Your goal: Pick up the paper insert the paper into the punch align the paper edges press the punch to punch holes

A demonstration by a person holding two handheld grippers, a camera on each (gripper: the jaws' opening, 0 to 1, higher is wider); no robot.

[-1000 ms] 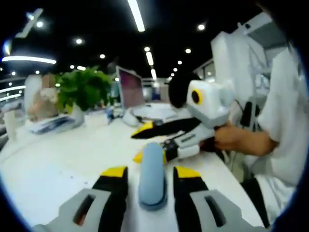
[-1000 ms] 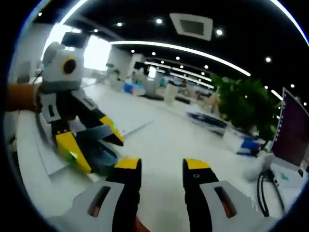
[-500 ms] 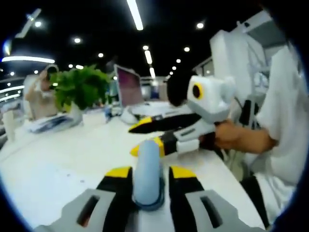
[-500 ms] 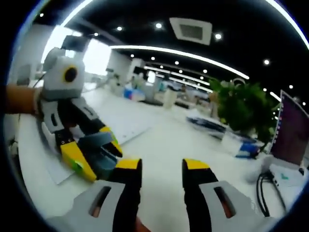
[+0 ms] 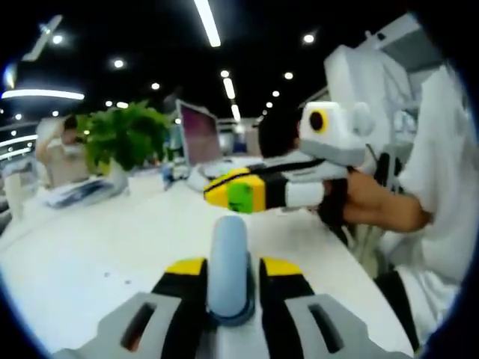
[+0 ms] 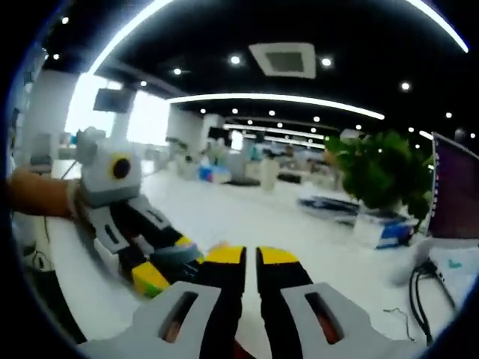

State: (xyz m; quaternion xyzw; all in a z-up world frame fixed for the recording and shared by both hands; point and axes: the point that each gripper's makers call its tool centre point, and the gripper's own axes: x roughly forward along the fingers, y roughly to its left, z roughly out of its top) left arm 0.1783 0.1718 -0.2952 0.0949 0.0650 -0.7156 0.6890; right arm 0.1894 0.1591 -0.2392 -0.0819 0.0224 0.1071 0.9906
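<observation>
A pale blue hole punch (image 5: 229, 258) stands on end between my left gripper's yellow-tipped jaws, and my left gripper (image 5: 228, 268) is shut on it above the white table (image 5: 90, 254). In the left gripper view my right gripper (image 5: 233, 193) hangs above and beyond the punch, held by a hand, its tips together. In the right gripper view my right gripper (image 6: 251, 258) is shut with nothing seen between its fingers. My left gripper (image 6: 161, 273) sits low at the left there, with the blue punch (image 6: 178, 258) in its jaws. I cannot make out any paper.
A green plant (image 5: 127, 138) and a monitor (image 5: 200, 134) stand at the far side of the table. A person in a white shirt (image 5: 441, 187) sits at the right. Cables (image 6: 419, 277) lie near the monitor (image 6: 453, 198) and a second plant view (image 6: 374, 176).
My left gripper has closed on the blue punch. My right gripper's jaws have shut and it has risen above the table, level with the punch's top.
</observation>
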